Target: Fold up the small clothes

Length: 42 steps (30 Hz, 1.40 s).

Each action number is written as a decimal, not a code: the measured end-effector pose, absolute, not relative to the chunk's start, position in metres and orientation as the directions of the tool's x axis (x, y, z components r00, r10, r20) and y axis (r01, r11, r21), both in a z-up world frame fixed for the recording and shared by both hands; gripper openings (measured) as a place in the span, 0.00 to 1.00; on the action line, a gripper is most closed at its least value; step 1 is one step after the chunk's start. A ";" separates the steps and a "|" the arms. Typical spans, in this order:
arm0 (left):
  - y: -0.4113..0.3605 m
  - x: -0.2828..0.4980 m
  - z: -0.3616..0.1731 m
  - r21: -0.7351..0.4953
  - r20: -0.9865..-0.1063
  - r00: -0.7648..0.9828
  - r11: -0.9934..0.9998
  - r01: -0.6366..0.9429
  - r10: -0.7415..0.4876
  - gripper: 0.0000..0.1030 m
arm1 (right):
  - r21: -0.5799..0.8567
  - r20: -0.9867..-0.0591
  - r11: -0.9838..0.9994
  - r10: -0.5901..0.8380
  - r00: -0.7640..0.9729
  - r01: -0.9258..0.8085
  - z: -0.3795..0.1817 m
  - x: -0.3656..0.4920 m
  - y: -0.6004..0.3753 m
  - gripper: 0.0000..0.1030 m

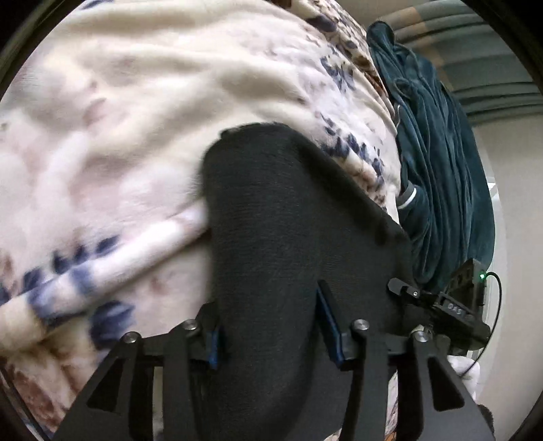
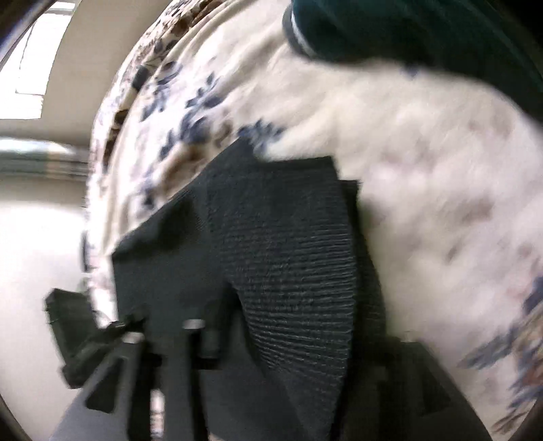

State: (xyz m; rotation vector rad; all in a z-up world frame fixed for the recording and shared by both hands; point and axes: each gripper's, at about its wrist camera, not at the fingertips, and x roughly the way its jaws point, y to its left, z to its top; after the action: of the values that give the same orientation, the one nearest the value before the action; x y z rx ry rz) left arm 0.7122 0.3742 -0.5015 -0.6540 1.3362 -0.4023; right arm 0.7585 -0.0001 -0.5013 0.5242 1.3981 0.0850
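Observation:
A small black knit garment [image 1: 292, 217] lies on a cream floral blanket [image 1: 129, 112]. In the left wrist view my left gripper [image 1: 271, 336] has its blue-padded fingers [image 1: 327, 322] apart, with the black cloth lying between them; whether they pinch it is unclear. The right gripper [image 1: 407, 291] shows at the garment's right edge there. In the blurred right wrist view the ribbed black garment [image 2: 292, 257] covers my right gripper [image 2: 271, 339] and hides its fingertips. The other gripper [image 2: 68, 325] shows at the lower left.
A dark teal plush garment [image 1: 437, 156] lies at the blanket's edge, also seen in the right wrist view [image 2: 407, 30]. Striped bedding [image 1: 475, 44] and a pale wall lie beyond. A window [image 2: 30, 68] is at the upper left in the right wrist view.

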 end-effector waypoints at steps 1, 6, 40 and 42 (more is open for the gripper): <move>0.377 0.708 -0.498 -0.641 -0.761 0.212 0.761 -0.098 -0.613 0.43 | 0.333 -0.936 0.916 0.293 0.195 0.224 -0.499 0.759 0.001 0.63; 0.372 0.686 -0.470 -0.445 -0.872 0.270 0.891 -0.089 -0.408 0.57 | 0.158 -0.972 0.959 0.108 0.208 0.237 -0.485 0.752 -0.001 0.76; 0.281 0.420 -0.154 0.012 -0.816 0.575 0.997 -0.079 0.056 0.85 | -0.098 -0.756 0.982 -0.179 0.629 0.162 -0.106 0.418 0.062 1.00; 0.277 0.394 -0.125 0.014 -0.801 0.595 0.997 -0.074 0.055 0.85 | -0.095 -0.741 0.982 -0.181 0.646 0.165 -0.078 0.393 0.060 1.00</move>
State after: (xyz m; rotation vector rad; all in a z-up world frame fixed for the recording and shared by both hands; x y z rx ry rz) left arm 0.3942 0.2773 -0.1255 -0.0216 0.9300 0.0747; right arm 0.3930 0.0596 -0.0776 -0.0196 0.8456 -0.1971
